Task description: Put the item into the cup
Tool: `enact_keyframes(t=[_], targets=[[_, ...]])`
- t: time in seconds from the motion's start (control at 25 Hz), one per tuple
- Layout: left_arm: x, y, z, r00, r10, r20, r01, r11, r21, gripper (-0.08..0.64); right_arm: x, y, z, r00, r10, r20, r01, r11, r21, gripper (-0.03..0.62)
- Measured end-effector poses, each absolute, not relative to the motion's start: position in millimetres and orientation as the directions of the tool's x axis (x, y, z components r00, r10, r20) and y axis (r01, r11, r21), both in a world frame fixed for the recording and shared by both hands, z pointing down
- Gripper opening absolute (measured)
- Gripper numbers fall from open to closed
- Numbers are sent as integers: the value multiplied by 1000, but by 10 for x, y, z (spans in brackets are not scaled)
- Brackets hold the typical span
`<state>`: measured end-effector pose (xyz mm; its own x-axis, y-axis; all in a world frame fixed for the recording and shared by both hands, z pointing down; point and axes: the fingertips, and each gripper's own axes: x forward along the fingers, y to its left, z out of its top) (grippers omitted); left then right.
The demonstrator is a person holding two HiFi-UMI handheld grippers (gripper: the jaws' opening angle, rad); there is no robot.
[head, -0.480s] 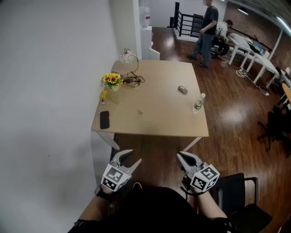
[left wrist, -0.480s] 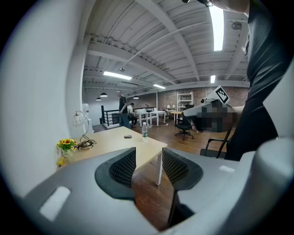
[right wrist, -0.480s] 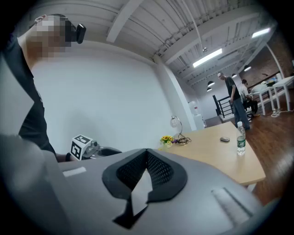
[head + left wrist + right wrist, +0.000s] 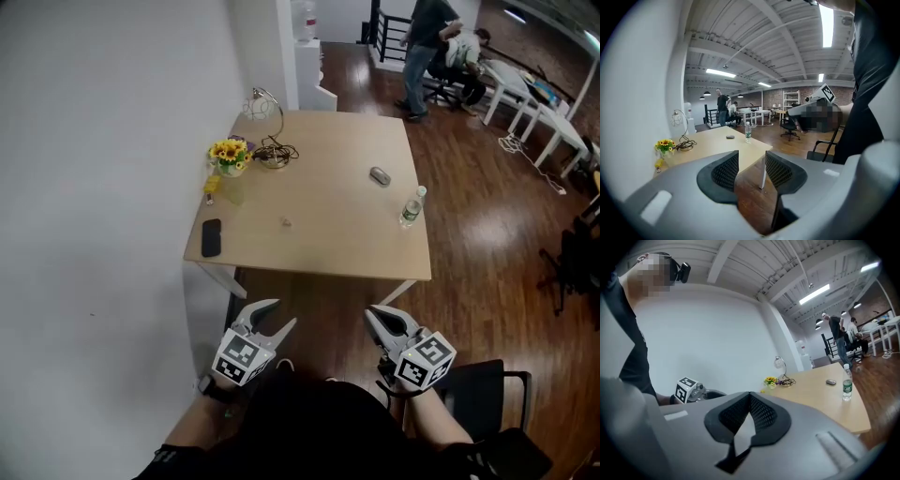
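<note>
While both grippers hang at the lower frame, short of the table [image 4: 319,253]: left gripper [image 4: 281,314], jaws wide apart, empty; right gripper [image 4: 373,316], jaws closed tip to tip, empty. Tabletop, pale wood: small item [image 4: 286,222] near centre; flowers [image 4: 229,156] and phone [image 4: 211,237] at left; bottle [image 4: 410,208] by right edge. Room: white wall [image 4: 94,187] left, dark wood floor [image 4: 487,234], people [image 4: 427,47] upper right.

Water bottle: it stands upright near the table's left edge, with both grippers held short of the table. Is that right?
No. The head view shows the water bottle upright near the right edge of the table, not the left. The left gripper and right gripper are indeed held short of the table.
</note>
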<state>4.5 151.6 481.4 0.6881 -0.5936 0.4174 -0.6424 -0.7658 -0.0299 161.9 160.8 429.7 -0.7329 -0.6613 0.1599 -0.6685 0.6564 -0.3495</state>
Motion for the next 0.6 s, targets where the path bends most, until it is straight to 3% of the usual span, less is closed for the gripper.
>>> enact_keyframes(t=[0.6], targets=[[-240,160,5095,689,-576,440,-628,-778,-35,173,1331,381,4411,-713,-676,187,-692,635,-344,8]])
